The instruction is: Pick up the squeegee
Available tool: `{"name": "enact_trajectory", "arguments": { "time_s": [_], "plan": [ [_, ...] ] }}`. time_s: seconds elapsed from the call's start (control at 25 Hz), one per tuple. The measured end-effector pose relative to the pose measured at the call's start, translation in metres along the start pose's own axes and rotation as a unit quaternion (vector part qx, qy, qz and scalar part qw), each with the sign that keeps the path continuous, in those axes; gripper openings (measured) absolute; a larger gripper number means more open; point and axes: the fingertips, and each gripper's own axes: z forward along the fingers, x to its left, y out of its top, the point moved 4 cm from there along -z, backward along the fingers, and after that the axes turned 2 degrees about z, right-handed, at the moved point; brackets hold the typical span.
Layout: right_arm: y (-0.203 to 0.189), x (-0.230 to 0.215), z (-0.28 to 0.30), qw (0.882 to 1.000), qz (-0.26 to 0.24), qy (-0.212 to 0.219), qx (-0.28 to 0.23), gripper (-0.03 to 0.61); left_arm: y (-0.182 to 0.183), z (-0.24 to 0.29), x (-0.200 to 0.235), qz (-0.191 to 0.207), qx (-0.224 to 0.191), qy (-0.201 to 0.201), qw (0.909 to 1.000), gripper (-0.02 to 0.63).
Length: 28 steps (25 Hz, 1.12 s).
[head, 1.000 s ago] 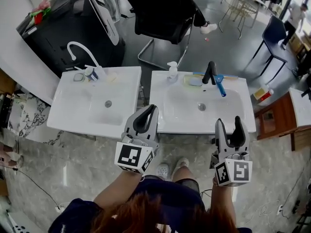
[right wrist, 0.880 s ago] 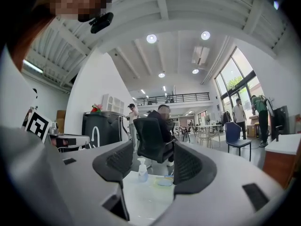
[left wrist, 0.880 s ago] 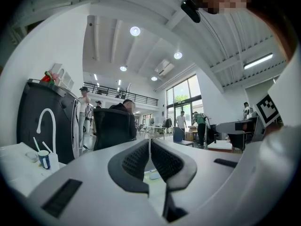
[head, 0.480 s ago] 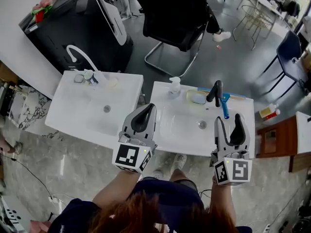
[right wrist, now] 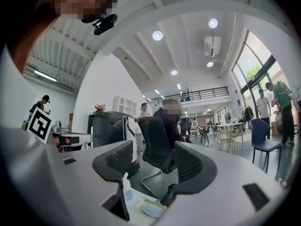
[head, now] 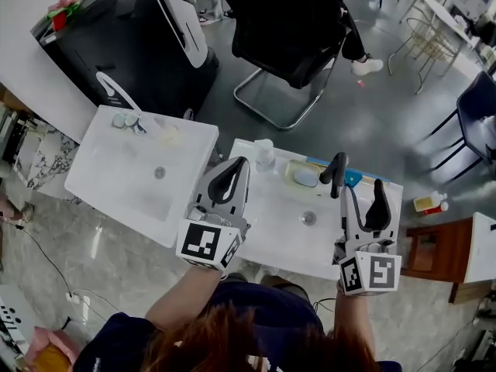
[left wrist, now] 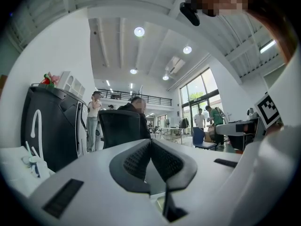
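Squeegee [head: 353, 179] was probably light, stiff plastic; best grabbed mid-handle. Right tool [head: 363, 192] was spread, empty; left tool [head: 239, 169] clenched on nothing.

You stood in a large open-plan office hall, half showroom: two white washbasins, the left basin [head: 198, 142] and the right basin [head: 271, 208], sat side by side on the near marble floor [head: 77, 239], with a black office chair [head: 287, 22] just beyond them. Farther off you had tables [right wrist: 230, 125], a railed mezzanine [right wrist: 202, 95], tall windows [right wrist: 256, 65] on the right, round ceiling lights [right wrist: 157, 35] and people [right wrist: 277, 105] standing about
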Motion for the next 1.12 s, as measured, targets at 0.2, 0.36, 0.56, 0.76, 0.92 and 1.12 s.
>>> {"name": "enact_trajectory", "arguments": {
  "time_s": [0.2, 0.36, 0.56, 0.76, 0.92, 1.12],
  "plan": [
    [-0.013, -0.024, 0.018, 1.0, 0.01, 0.013, 0.015, 0.279, -0.009, 0.028, -0.014, 0.0, 0.014, 0.007, 0.9999, 0.021],
    [-0.019, -0.037, 0.03, 1.0, 0.013, 0.007, 0.02, 0.279, -0.013, 0.048, -0.017, -0.01, 0.005, 0.006, 0.9999, 0.021],
    [-0.02, -0.049, 0.041, 0.999, 0.015, -0.016, 0.027, 0.279, -0.014, 0.075, -0.02, -0.017, 0.003, -0.014, 0.9998, 0.021],
    [-0.024, -0.06, 0.052, 0.998, 0.019, -0.037, 0.037, 0.279, -0.015, 0.105, -0.024, -0.022, 0.007, -0.041, 0.9989, 0.021],
    [-0.035, -0.074, 0.058, 0.997, 0.024, -0.056, 0.041, 0.279, -0.026, 0.127, -0.033, -0.028, 0.01, -0.061, 0.9977, 0.021],
    [-0.047, -0.1, 0.058, 0.994, 0.027, -0.09, 0.049, 0.278, -0.045, 0.151, -0.046, -0.032, 0.023, -0.087, 0.9955, 0.021]
  ]
}}
